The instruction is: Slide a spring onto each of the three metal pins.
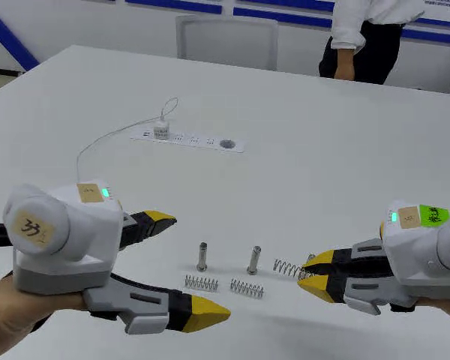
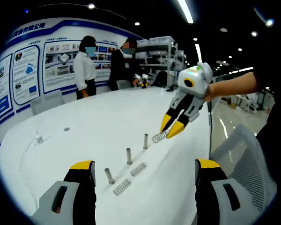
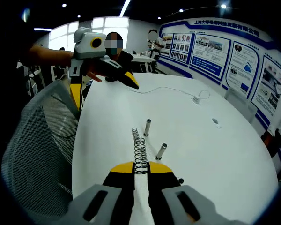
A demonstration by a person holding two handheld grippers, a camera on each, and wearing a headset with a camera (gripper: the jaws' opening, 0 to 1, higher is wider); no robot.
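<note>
left tool [image 1: 192, 267]: wide open, empty
right tool [image 1: 307, 274]: closed on spring [image 1: 287, 267] end
pins [image 1: 202, 256]: upright, between tools
loose springs [image 1: 202, 283]: flat on surface [image 1: 300, 187], beside pins

Upright pins [image 1: 202, 256], loose springs [image 1: 201, 283] obstruct table [image 1: 300, 187] centre; open room around.

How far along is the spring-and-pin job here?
Done: nothing; all three pins stand bare. In hand: the right tongs grip one spring. Left: it and the two springs lying on the table each need a pin.
</note>
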